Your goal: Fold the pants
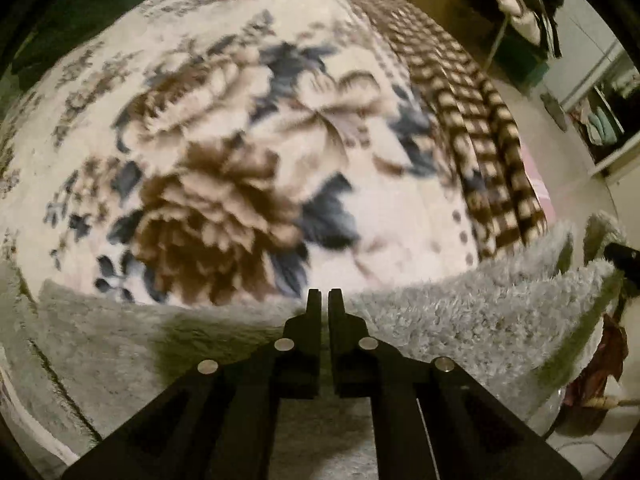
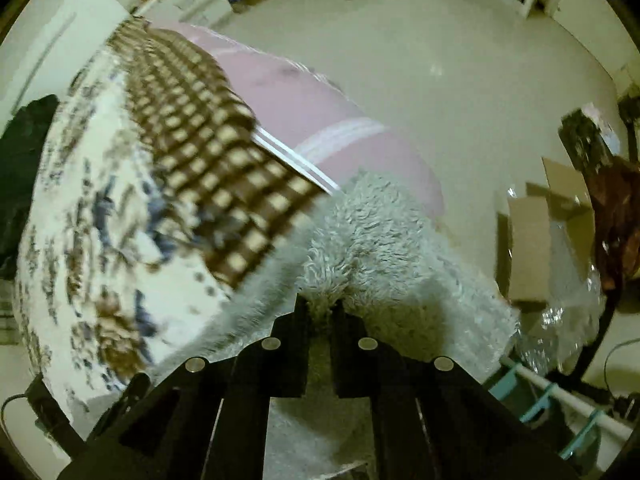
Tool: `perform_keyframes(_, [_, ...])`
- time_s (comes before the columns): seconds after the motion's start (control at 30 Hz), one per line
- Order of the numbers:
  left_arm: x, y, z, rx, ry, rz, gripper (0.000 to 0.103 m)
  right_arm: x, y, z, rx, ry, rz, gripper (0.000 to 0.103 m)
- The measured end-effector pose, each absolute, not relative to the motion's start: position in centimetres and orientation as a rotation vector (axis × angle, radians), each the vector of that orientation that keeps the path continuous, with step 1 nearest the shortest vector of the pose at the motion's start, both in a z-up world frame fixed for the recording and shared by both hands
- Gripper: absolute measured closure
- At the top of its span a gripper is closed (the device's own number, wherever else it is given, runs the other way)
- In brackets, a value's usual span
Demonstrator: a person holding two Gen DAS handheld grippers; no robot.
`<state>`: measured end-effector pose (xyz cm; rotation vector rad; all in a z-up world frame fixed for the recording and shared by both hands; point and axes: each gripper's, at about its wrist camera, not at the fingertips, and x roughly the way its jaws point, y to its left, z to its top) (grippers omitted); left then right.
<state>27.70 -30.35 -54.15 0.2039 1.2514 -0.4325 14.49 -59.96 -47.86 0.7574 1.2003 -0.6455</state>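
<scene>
- The left gripper [image 1: 324, 294] is seen with its fingers [image 1: 314, 304] together at the edge of the fluffy grey pants [image 1: 460, 320]; whether cloth is pinched between them cannot be told.
- The right gripper [image 2: 320, 304] is clamped on a bunched tuft of the pants [image 2: 380, 240], which are lifted off the bed there.
- The pants are judged soft, light and limp, thick in the pile; an edge or hem is best pinched, with both ends taken so sagging is avoided.
- Their long axis appears to run between the two grippers, along the near edge of the bed; which end is the waist cannot be told.
- Beyond, the flowered blanket [image 1: 240, 160] is spread over the bed.
</scene>
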Motion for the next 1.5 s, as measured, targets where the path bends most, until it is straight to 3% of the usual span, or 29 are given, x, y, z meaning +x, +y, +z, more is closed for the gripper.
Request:
perform_keyframes(0.1, [28.2,-29.6,-54.1,0.176,1.263,-0.398,0.099,16.7,-60.8,-48.9,0.716,1.248,-0.658,0.094])
perform_keyframes(0.17, [28.6,-28.9,-54.5,0.127,1.293,-0.39,0.094,17.9,-61.6,-51.8,0.733,1.339,-0.636,0.087])
perform_keyframes(0.2, [28.7,-28.6,-54.7,0.098,1.312,-0.394,0.077,18.2,-61.7,-53.0,0.733,1.373,-0.619,0.08])
perform_keyframes(0.23, [28.7,-28.1,-54.8,0.078,1.332,-0.397,0.061,18.5,-61.3,-53.8,0.735,1.396,-0.585,0.058])
perform_keyframes(0.27, [28.9,-27.3,-54.7,0.055,1.351,-0.403,0.023,18.4,-60.8,-54.0,0.729,1.396,-0.565,0.037])
perform_keyframes(0.3, [28.8,-26.6,-54.5,0.045,1.353,-0.406,0.01,18.4,-59.9,-53.6,0.699,1.389,-0.548,0.033])
perform_keyframes(0.43, [28.5,-21.7,-52.4,0.078,1.338,-0.307,0.01,18.4,-54.2,-51.4,0.546,1.405,-0.497,0.027])
perform_keyframes(0.63, [31.1,-8.4,-50.5,0.035,1.376,-0.046,0.01,18.7,-42.3,-51.9,0.446,1.469,-0.411,0.027])
perform_keyframes(0.8, [34.9,2.6,-51.6,-0.055,1.4,0.128,0.01,19.7,-34.6,-54.7,0.426,1.536,-0.424,0.027])
perform_keyframes(0.97, [39.7,8.1,-54.4,-0.204,1.429,0.143,0.012,20.2,-29.3,-57.2,0.432,1.568,-0.469,0.027])
perform_keyframes(1.03, [41.1,8.5,-55.7,-0.267,1.426,0.057,0.032,20.2,-28.6,-57.9,0.445,1.575,-0.496,0.027])
perform_keyframes(1.1, [41.7,9.1,-56.9,-0.281,1.423,0.026,0.101,20.1,-28.1,-58.4,0.45,1.581,-0.521,0.027])
perform_keyframes(1.33, [34.9,16.4,-53.7,-0.43,1.303,0.033,0.101,21.4,-26.1,-59.2,0.39,1.603,-0.555,0.027])
perform_keyframes(1.5, [27.7,22.3,-55.6,-0.533,1.38,0.18,0.101,22.6,-25.2,-59.3,0.347,1.62,-0.554,0.027])
